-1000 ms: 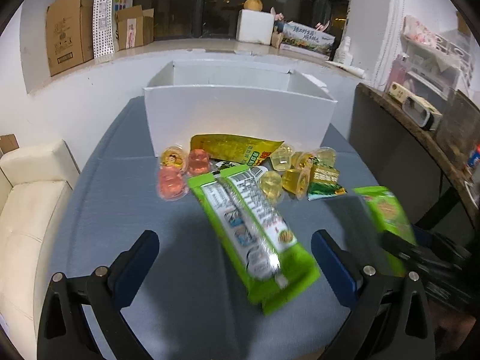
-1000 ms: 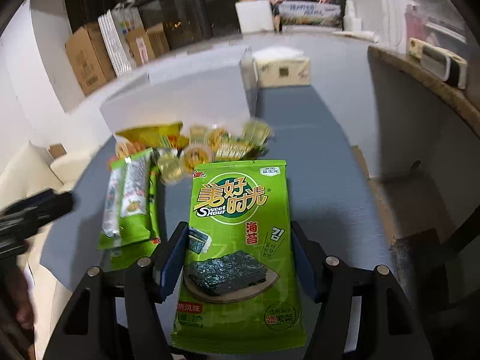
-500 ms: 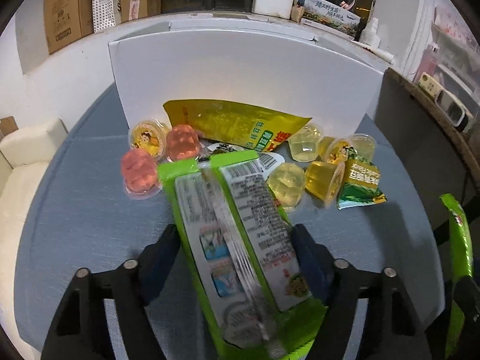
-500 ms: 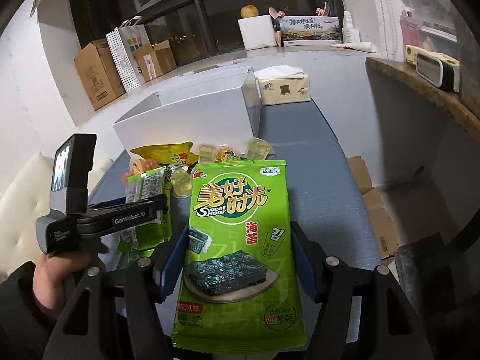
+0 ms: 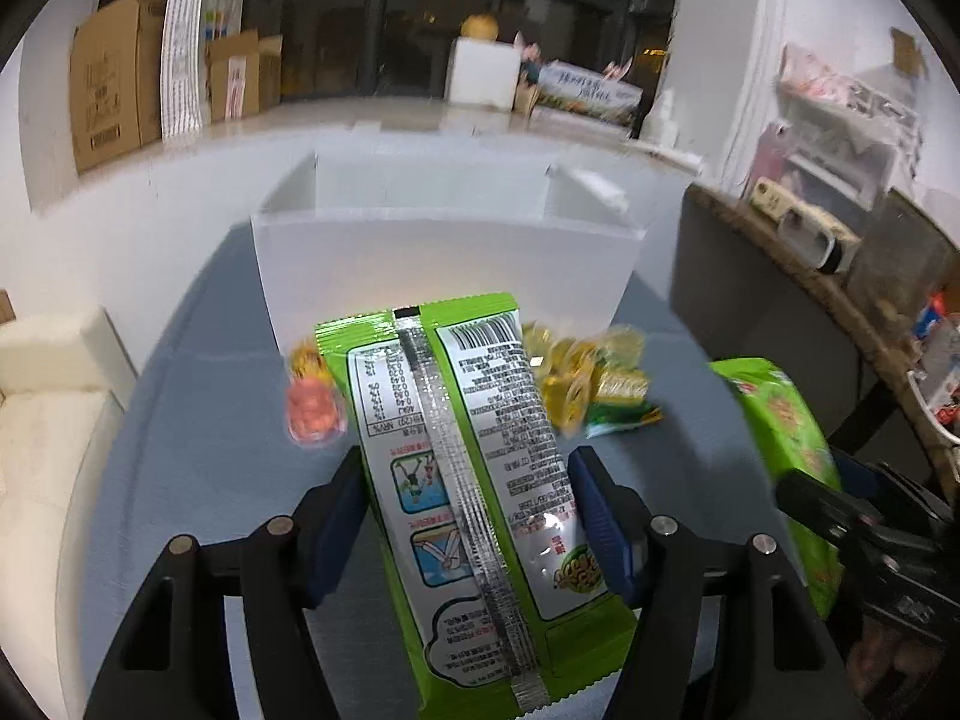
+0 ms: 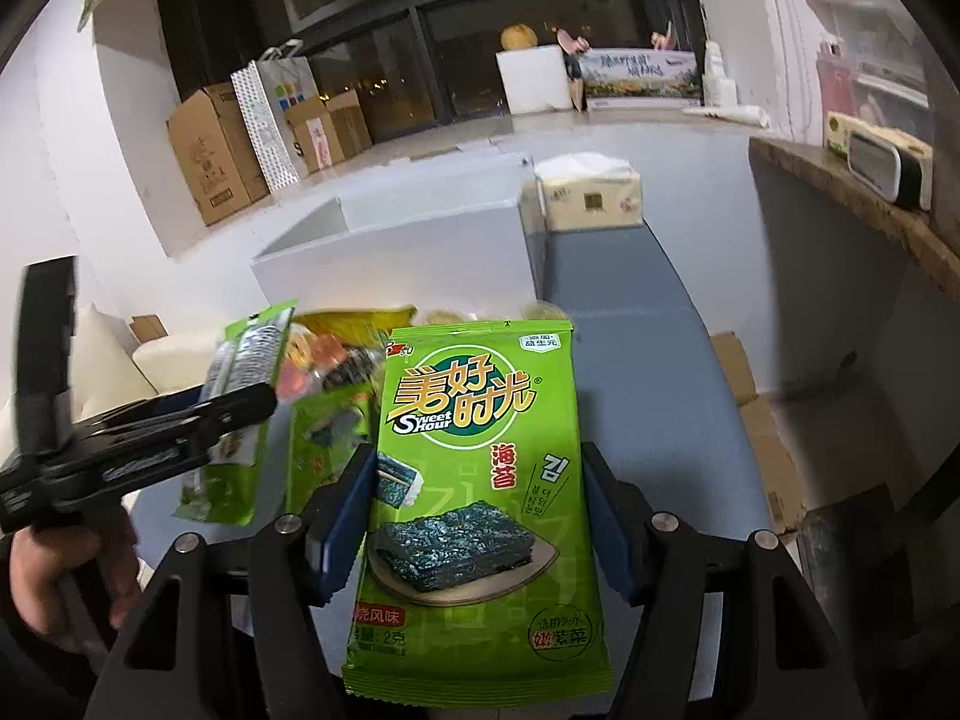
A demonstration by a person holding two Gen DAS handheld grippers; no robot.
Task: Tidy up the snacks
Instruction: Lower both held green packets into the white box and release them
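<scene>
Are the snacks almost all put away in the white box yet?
Not yet. Nothing can be seen inside the white box, though its floor is hidden. In hand: the left gripper holds a green packet back side up, and the right gripper holds a seaweed packet. Left on the table: jelly cups, a yellow bag and a small green packet.

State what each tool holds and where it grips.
Left tool: green snack packet, back side up, gripped across its lower half. Right tool: seaweed packet, gripped by its side edges, lower half.
</scene>
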